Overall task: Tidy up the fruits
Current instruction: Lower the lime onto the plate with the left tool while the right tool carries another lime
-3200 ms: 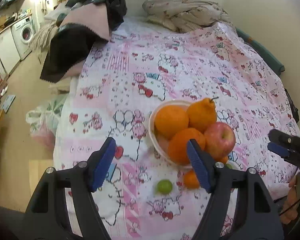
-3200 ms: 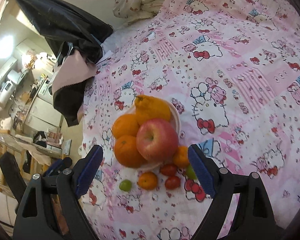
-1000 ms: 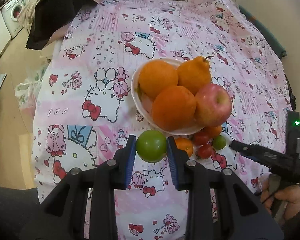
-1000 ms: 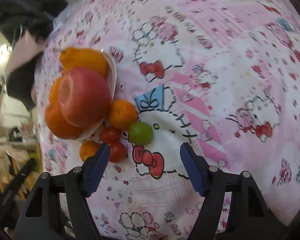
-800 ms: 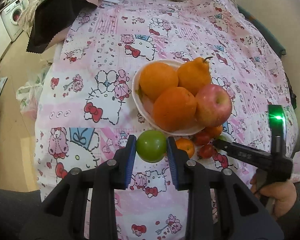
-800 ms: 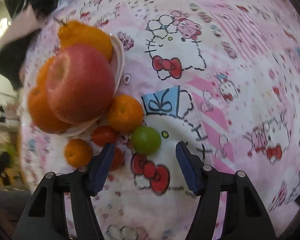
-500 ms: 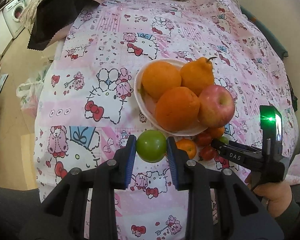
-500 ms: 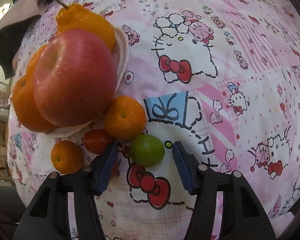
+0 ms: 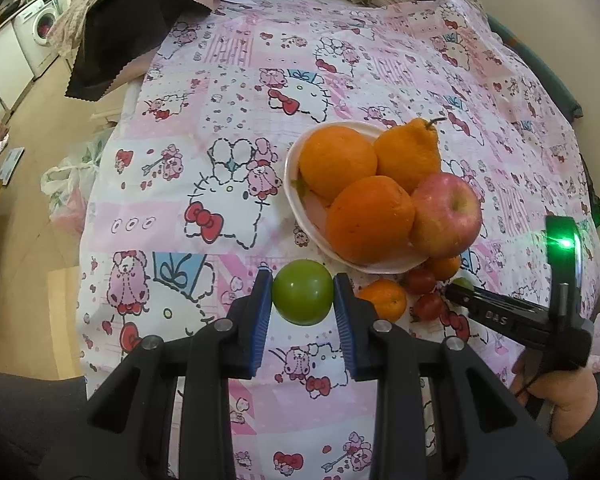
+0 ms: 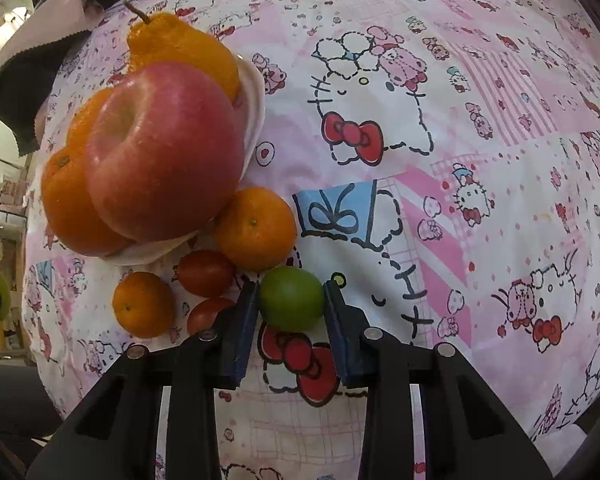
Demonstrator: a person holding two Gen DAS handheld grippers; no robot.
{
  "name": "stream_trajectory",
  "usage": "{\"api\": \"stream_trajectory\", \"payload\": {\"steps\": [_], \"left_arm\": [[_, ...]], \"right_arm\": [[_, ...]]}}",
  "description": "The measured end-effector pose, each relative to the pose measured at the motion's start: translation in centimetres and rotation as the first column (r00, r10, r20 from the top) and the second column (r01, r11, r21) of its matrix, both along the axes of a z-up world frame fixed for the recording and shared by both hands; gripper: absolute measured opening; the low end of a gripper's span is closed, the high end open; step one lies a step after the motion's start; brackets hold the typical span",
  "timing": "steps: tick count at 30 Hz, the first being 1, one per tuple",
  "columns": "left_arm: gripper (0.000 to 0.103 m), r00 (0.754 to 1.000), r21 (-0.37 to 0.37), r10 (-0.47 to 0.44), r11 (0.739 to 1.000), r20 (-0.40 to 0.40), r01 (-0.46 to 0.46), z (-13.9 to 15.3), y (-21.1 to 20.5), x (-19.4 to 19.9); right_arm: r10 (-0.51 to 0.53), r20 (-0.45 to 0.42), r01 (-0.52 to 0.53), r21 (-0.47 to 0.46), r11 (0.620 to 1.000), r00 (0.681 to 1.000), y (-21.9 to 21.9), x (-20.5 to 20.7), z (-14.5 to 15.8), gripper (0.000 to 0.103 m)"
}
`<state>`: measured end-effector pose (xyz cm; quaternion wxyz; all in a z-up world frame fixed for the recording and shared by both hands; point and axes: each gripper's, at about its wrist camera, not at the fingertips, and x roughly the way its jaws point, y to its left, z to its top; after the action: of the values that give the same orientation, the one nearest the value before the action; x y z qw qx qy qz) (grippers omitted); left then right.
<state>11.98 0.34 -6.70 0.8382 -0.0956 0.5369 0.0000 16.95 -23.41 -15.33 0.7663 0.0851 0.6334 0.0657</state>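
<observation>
my left gripper (image 9: pixel 302 298) is clamped on a small round green fruit (image 9: pixel 302 298), its blue pads pressed against both sides, at the lower centre of the left wrist view. above and right of it sits the white bowl (image 9: pixel 294 184) on the pink cartoon-print cloth (image 9: pixel 220 128), heaped with two round oranges, a knobbly pear-shaped orange citrus (image 9: pixel 410 152) and a red apple (image 9: pixel 446 214).

my right gripper (image 10: pixel 291 298) has just been closing, and its blue pads now press on a second small green fruit (image 10: pixel 291 298) lying on the cloth at the lower centre of the right wrist view. just upper left of this fruit a small mandarin (image 10: pixel 255 228) touches it; left of it lie two red cherry tomatoes (image 10: pixel 206 273) and another small mandarin (image 10: pixel 143 305), all below the bowl. in the left wrist view the right gripper shows at the right edge, with a hand (image 9: pixel 560 396) beneath it.
</observation>
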Motion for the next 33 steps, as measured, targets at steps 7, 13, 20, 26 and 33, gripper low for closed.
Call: {"api": "stream_trajectory", "payload": {"steps": [7,13,20,26,33], "left_arm": [[0.027,1.0,-0.004,0.013,1.0,0.011,-0.013,0.3,0.5,-0.1],[0.027,1.0,-0.002,0.019,1.0,0.023,-0.019,0.6,0.8,-0.2],[0.027,0.999,0.01,0.024,1.0,0.031,-0.024,0.6,0.9,-0.4],[0.027,0.999,0.01,0.027,1.0,0.035,-0.027,0.7,1.0,-0.4],[0.027,0.991,-0.059,0.017,0.998,0.133,-0.009,4.2,1.4,0.1]], "right_arm": [[-0.069,0.049,0.064,0.09,0.994,0.996,-2.9,-2.2,3.6,0.035],[-0.147,0.164,0.117,0.18,0.977,0.975,-4.3,-3.5,7.3,0.035],[-0.193,0.322,0.084,0.324,0.942,0.927,-4.6,-4.1,11.4,0.035],[-0.194,0.368,0.044,0.378,0.925,0.91,-4.4,-4.4,12.8,0.035],[-0.182,0.391,-0.007,0.434,0.901,0.902,-3.9,-3.9,14.1,0.035]]}}
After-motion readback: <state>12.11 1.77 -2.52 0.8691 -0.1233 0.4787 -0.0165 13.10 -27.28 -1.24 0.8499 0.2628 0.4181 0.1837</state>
